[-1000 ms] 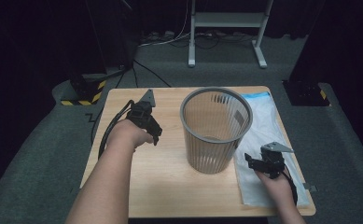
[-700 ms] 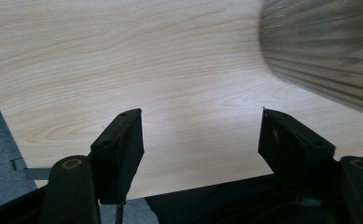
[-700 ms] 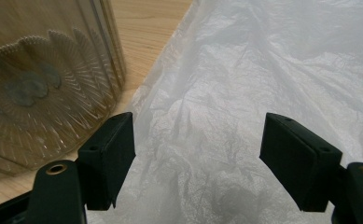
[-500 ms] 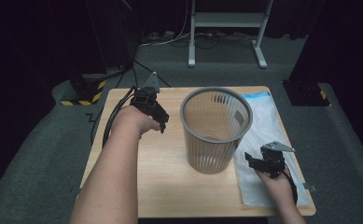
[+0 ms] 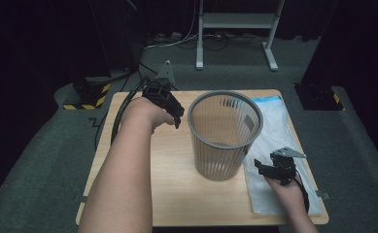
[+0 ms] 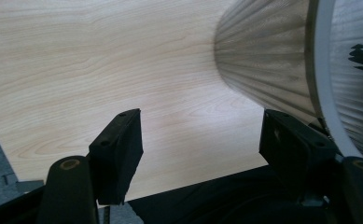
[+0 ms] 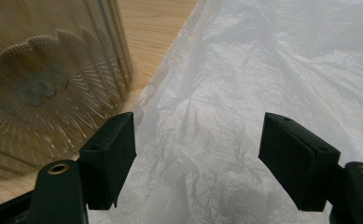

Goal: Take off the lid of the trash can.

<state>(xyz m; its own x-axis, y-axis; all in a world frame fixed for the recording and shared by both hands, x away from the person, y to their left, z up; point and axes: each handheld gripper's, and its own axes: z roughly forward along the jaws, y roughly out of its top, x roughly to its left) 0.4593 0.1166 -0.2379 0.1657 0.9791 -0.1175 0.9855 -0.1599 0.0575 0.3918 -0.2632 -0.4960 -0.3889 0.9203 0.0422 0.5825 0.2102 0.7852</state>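
Here the bin bag [image 5: 277, 141] lies flat, lengthwise front-to-back beside the basket [image 5: 224, 136].

The grey mesh basket [image 5: 225, 137] stands upright and empty, its open rim facing up, narrower at its base. The white plastic bag [image 5: 280, 145] lies flat and wrinkled just to the right of the basket, touching its base, with a blue strip along its far edge.

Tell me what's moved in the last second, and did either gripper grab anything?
The left gripper swung toward the mesh wastebasket, its open jaws now beside the rim. Nothing was grabbed. The right gripper stayed open over the white plastic bag; wastebasket and bag unmoved.
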